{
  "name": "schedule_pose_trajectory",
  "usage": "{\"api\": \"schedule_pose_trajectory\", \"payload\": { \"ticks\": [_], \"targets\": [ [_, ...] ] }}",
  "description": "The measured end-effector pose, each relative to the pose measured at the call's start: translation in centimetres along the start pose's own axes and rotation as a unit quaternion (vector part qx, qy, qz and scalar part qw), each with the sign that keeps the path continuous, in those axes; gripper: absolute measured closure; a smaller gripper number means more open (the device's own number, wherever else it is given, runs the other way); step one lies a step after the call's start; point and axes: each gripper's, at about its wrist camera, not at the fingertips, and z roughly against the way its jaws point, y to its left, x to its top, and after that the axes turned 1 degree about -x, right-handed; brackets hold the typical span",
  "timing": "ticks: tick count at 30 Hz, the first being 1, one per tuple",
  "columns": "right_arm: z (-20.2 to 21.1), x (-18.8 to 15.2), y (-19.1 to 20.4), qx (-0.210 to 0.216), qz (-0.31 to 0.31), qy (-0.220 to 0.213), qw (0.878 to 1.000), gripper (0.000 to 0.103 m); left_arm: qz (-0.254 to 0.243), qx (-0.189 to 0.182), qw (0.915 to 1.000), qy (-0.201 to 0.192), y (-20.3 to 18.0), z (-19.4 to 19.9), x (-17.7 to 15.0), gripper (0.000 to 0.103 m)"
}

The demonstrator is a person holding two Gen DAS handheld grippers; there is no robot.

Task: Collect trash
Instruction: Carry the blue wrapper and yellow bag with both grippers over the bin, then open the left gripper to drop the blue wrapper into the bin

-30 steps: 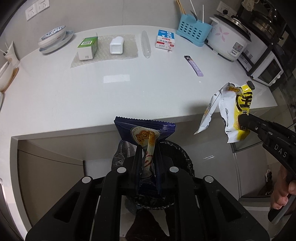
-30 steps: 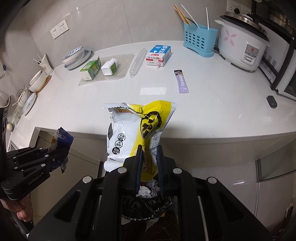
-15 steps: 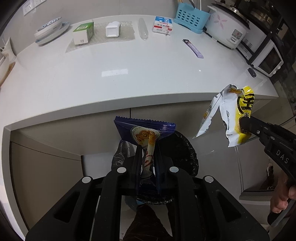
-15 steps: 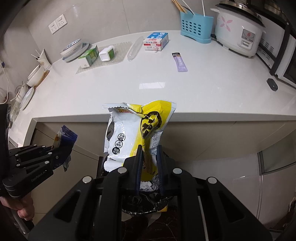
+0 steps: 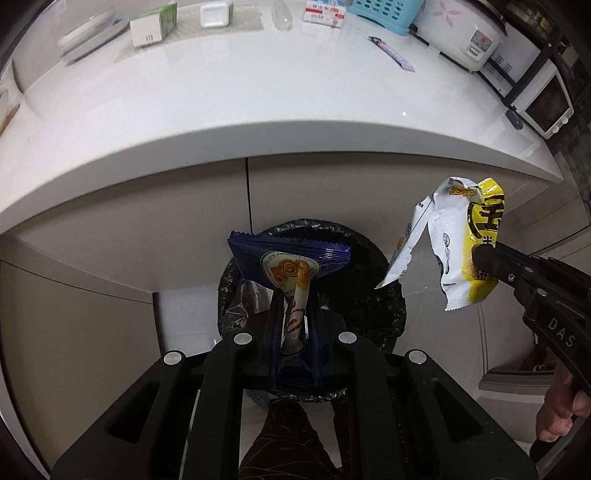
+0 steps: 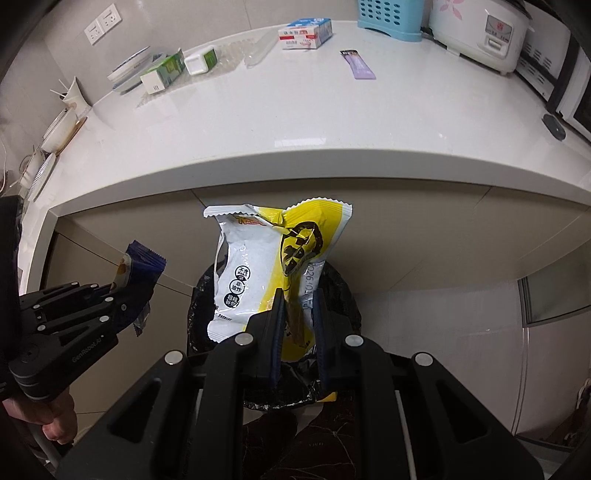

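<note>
My left gripper [image 5: 293, 295] is shut on a dark blue snack wrapper [image 5: 288, 258] and holds it upright over a round bin lined with a black bag [image 5: 384, 295] on the floor. My right gripper [image 6: 298, 299] is shut on a yellow and white snack bag [image 6: 258, 266], hanging above the same black-lined bin [image 6: 199, 295]. In the left wrist view the yellow and white bag [image 5: 458, 236] hangs to the right of the bin in the right gripper [image 5: 484, 254]. The right wrist view shows the left gripper [image 6: 129, 288] with the blue wrapper [image 6: 142, 258] at the left.
The white counter [image 5: 258, 92] curves above the bin, with cabinet doors [image 5: 184, 221] under it. On it lie a purple sachet [image 6: 357, 64], a green and white carton [image 6: 162, 72], a blue and white box [image 6: 304, 33], a blue basket [image 6: 388, 18] and a rice cooker [image 6: 480, 33].
Both grippers have sunk from counter height to below the counter edge, each still holding its wrapper. The bin has come closer and sits larger beneath them.
</note>
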Motion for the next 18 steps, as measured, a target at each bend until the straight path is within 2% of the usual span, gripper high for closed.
{"api": "schedule_pose_trajectory", "payload": {
  "ticks": [8, 16, 18],
  "targets": [
    [-0.2, -0.7, -1.8, -0.011, -0.014, 0.009, 1.0, 0.089, -0.007, -0.008, 0.9998, 0.015, -0.9, -2.7, 0.0, 0.091],
    [0.0, -0.9, -3.5, -0.021, -0.023, 0.011, 0.999, 0.089, -0.018, -0.016, 0.9997, 0.008, -1.7, -3.5, 0.5, 0.088],
    [0.0, -0.9, -3.8, -0.021, -0.025, 0.012, 0.999, 0.089, -0.017, -0.017, 0.9996, 0.011, -1.6, -3.6, 0.5, 0.079]
  ]
}}
